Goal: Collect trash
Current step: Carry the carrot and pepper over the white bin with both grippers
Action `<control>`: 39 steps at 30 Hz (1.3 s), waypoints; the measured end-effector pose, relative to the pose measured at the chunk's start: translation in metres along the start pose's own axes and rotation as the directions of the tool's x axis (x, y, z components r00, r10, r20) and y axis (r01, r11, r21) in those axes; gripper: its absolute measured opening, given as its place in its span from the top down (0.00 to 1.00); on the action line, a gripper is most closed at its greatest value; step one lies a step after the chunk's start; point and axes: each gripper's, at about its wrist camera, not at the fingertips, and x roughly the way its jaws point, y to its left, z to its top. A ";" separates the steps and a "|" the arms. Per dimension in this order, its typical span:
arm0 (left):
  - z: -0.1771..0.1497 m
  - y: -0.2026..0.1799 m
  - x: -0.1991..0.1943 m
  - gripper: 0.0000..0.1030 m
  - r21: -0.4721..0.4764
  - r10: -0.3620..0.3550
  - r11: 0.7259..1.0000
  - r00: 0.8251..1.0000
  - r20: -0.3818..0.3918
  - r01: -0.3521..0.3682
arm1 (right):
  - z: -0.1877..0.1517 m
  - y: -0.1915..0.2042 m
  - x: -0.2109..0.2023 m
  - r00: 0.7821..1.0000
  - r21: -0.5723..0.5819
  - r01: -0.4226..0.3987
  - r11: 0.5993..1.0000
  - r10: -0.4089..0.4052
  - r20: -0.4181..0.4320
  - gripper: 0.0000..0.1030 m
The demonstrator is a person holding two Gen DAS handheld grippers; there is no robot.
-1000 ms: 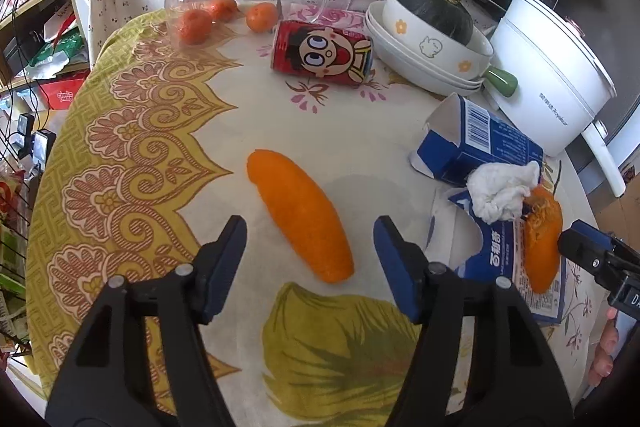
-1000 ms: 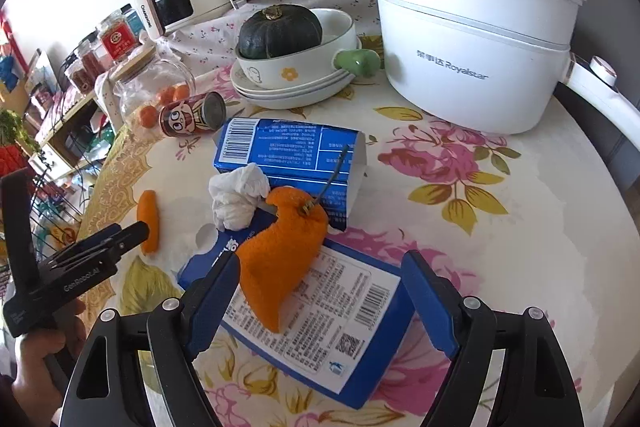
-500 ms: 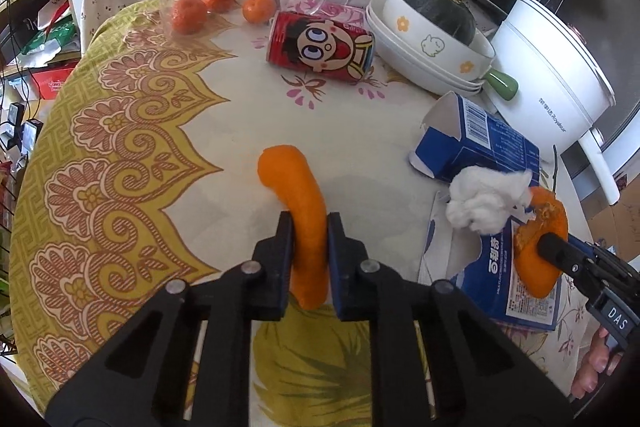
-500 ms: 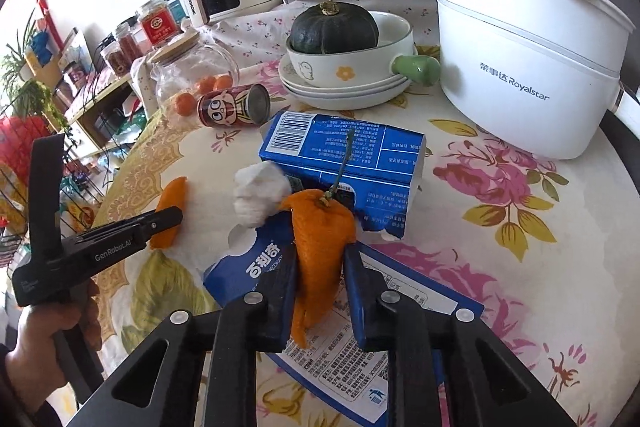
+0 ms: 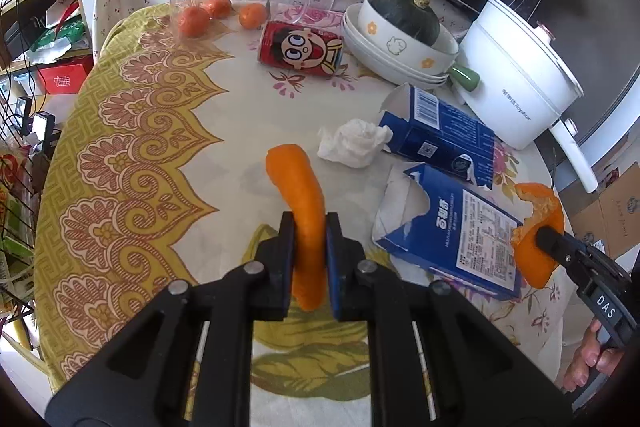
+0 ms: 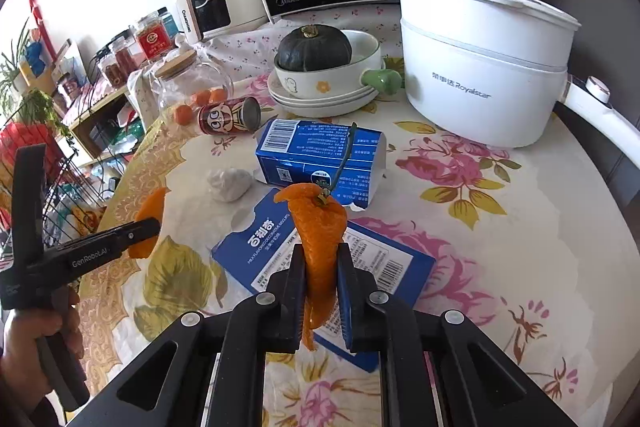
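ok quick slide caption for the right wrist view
Right gripper closing on a stemmed orange peel above torn blue cartons, while the left gripper holds another peel strip.

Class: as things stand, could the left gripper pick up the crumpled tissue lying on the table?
Probably not yet: the left gripper is shut on a long orange peel. The crumpled tissue lies uncovered just beyond it.

Two curled orange peels: a long strip (image 5: 298, 187) clamped upright in the left tongs (image 5: 307, 259), and a stemmed piece (image 6: 320, 223) clamped in the right tongs (image 6: 320, 291). On the table (image 5: 132, 131): crumpled white tissue (image 5: 354, 143), two torn blue cartons (image 5: 436, 137) (image 5: 452, 223), a red can (image 5: 300, 45) on its side.
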 end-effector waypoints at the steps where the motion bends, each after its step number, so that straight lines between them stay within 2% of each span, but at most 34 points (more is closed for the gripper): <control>1: -0.002 -0.002 -0.004 0.85 0.011 -0.002 1.000 1.000 0.001 0.002 | -0.002 -0.001 -0.006 1.000 -0.006 0.005 1.000 -0.005 0.004 0.86; 8: -0.011 -0.009 -0.017 0.85 0.027 -0.045 0.999 0.999 -0.016 0.046 | -0.019 -0.021 -0.039 1.000 0.039 0.016 0.999 -0.017 0.015 0.86; 14: -0.022 -0.036 -0.025 0.85 0.146 -0.071 0.987 0.997 -0.025 0.074 | -0.034 -0.039 -0.065 0.998 0.064 0.046 0.997 -0.048 0.034 0.86; 21: -0.041 -0.076 -0.034 0.85 0.290 -0.126 0.948 0.991 -0.048 0.134 | -0.056 -0.074 -0.088 0.996 0.116 0.080 0.990 -0.083 0.022 0.86; 32: -0.073 -0.132 -0.034 0.85 0.405 -0.187 0.888 0.975 -0.121 0.220 | -0.094 -0.130 -0.132 0.987 0.201 0.156 0.967 -0.162 0.012 0.86; 36: -0.083 -0.158 -0.033 0.85 0.426 -0.222 0.864 0.963 -0.151 0.266 | -0.106 -0.144 -0.143 0.983 0.215 0.180 0.960 -0.184 0.000 0.86; 39: -0.091 -0.179 -0.034 0.85 0.437 -0.265 0.842 0.948 -0.177 0.317 | -0.117 -0.155 -0.148 0.979 0.229 0.204 0.952 -0.204 -0.024 0.86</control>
